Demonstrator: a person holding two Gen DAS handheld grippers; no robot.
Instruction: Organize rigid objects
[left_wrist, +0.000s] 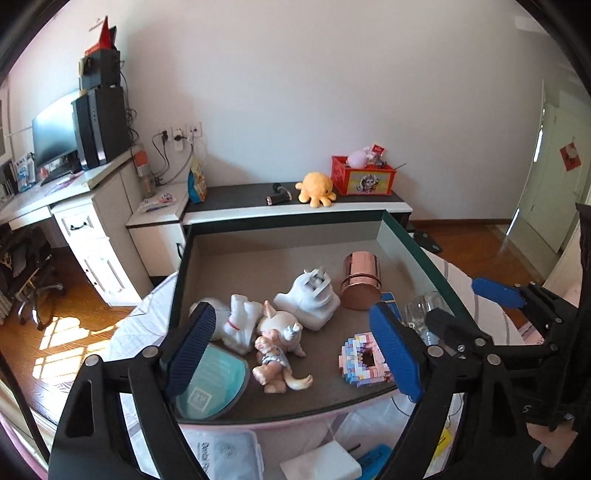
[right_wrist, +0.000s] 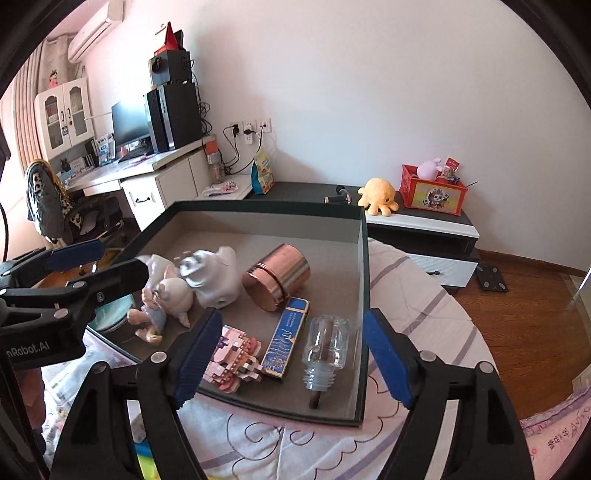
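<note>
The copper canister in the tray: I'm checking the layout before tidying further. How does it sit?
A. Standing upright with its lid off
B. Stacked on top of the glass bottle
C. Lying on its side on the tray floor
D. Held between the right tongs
C: the copper canister lies on its side on the floor of the tray, its round end facing the camera, apart from the glass bottle and touched by no tongs.

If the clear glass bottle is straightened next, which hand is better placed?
Probably the right. Its open tongs frame the glass bottle lying by the tray's right wall. The left tongs, also open, sit over the figurines.
</note>
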